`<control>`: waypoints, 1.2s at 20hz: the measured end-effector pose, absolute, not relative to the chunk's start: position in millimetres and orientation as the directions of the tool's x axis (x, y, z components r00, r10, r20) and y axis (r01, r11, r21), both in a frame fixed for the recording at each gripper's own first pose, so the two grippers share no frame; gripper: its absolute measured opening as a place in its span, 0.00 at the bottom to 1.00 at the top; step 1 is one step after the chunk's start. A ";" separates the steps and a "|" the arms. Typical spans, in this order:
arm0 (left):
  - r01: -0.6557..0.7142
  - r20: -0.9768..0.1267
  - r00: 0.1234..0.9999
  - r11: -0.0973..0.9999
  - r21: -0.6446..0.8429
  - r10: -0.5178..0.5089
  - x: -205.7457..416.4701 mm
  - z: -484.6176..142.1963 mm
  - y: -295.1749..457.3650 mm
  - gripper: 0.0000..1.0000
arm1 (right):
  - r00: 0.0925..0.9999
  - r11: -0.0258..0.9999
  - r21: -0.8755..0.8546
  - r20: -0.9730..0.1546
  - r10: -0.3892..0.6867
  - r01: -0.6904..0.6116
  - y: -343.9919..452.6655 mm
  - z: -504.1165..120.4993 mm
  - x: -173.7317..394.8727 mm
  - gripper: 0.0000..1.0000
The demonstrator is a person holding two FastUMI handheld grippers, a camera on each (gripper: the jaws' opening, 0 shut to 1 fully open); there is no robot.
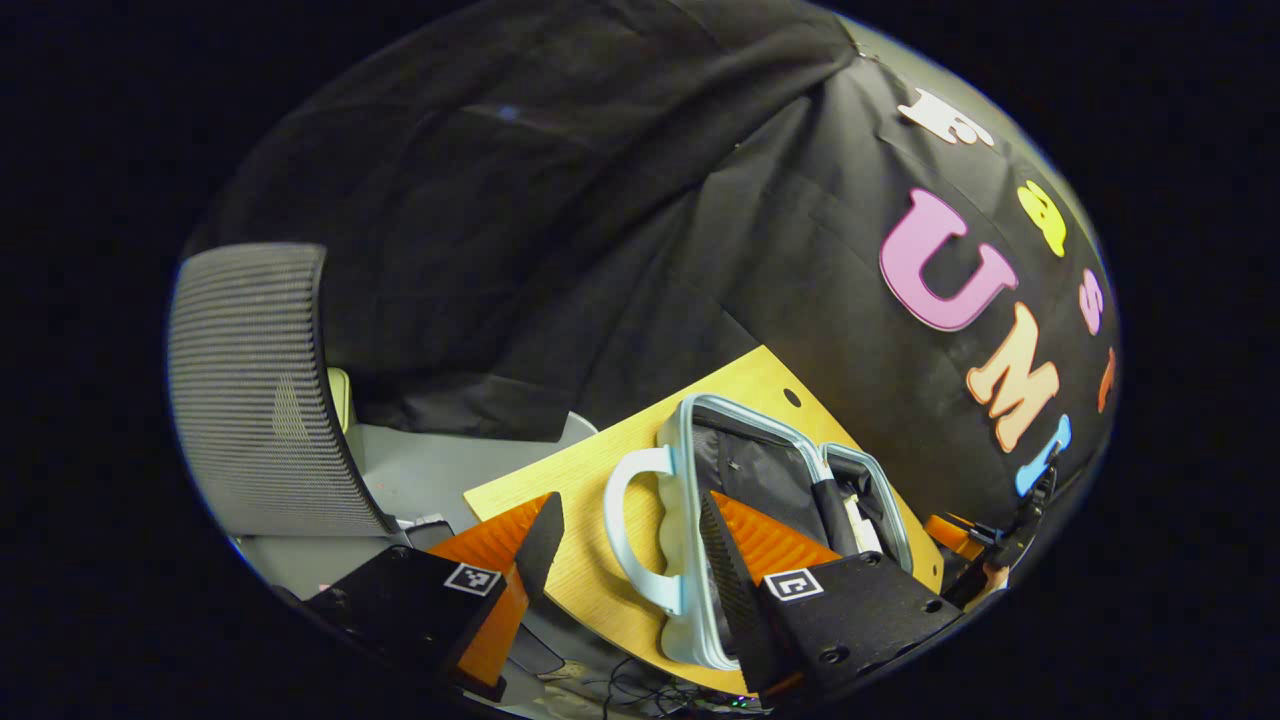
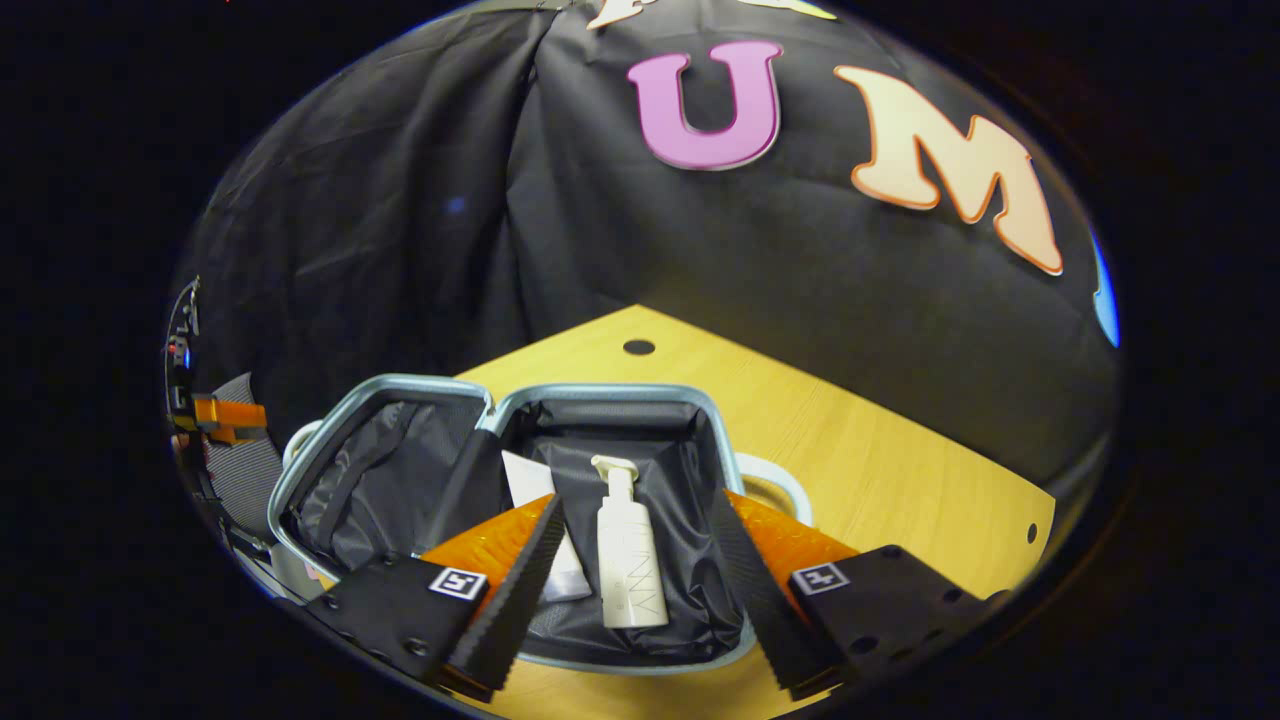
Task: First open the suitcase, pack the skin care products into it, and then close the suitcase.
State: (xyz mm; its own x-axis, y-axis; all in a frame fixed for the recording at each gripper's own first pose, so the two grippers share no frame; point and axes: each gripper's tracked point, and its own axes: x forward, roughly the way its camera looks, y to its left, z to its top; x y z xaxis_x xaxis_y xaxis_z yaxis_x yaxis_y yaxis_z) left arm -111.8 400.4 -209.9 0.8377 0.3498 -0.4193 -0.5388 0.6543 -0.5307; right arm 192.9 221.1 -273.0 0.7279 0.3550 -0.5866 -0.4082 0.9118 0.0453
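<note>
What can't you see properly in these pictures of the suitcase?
- Tube: in the right gripper view, its lower end is hidden behind the right claw's finger.
- Suitcase: in the left gripper view, its inside is seen edge-on and partly blocked by the left claw's finger, so its contents can't be told.
- Pump bottle: its label is too small to read.
</note>
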 end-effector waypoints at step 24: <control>-0.463 -0.395 0.883 0.621 -0.632 0.255 -64.6 -197.8 386.8 0.00 | 0.901 0.993 -0.028 -0.424 0.093 -0.116 86.8 -159.7 104.5 1.00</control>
